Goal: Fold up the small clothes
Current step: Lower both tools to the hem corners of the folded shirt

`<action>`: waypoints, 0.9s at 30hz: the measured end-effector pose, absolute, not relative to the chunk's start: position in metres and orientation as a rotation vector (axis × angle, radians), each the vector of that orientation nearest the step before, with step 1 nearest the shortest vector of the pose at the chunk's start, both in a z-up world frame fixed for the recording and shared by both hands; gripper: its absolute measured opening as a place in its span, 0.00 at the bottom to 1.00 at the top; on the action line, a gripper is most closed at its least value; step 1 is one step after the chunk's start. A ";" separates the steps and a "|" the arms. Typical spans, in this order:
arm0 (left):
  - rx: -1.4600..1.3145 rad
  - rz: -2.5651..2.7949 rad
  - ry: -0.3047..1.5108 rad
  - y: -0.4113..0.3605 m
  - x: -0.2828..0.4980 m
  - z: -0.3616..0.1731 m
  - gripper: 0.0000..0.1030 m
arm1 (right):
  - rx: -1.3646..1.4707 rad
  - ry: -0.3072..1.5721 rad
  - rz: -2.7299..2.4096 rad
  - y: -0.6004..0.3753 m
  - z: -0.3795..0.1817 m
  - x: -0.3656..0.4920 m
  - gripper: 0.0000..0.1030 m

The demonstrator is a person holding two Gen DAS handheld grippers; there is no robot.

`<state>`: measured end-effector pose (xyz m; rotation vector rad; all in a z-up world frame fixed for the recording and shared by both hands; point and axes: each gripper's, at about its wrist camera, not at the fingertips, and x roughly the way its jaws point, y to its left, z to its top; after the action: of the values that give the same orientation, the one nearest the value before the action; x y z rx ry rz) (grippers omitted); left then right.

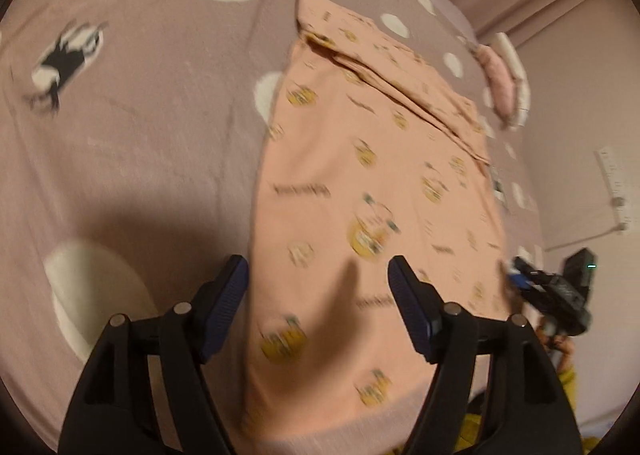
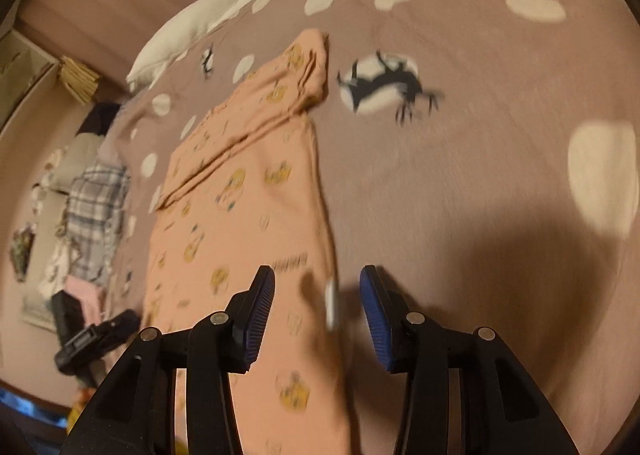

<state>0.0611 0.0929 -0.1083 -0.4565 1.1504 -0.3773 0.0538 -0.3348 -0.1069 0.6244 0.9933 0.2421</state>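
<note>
On a mauve bedsheet (image 1: 140, 143) dotted with white spots and black-and-white animal prints, one peach garment (image 1: 360, 195) with yellow cartoon motifs lies flat in a long strip, its far end folded into layered pleats. Two grippers hang above its near end: the left gripper (image 1: 318, 287) and right gripper (image 2: 316, 295) both have their fingers parted, gripping nothing. One white goose plush (image 2: 224, 3) rests at the bed's far edge.

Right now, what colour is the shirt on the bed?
Peach shirt with yellow cartoon prints; clearest in the left wrist view.
</note>
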 end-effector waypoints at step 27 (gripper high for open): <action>-0.573 -0.431 1.149 0.089 0.054 -0.113 0.45 | 0.708 1.037 0.444 -0.292 -0.127 0.062 0.45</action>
<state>0.0538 0.0886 -0.1131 -0.5725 1.1491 -0.4310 0.0620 -0.2923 -0.1265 0.7079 1.0372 0.4442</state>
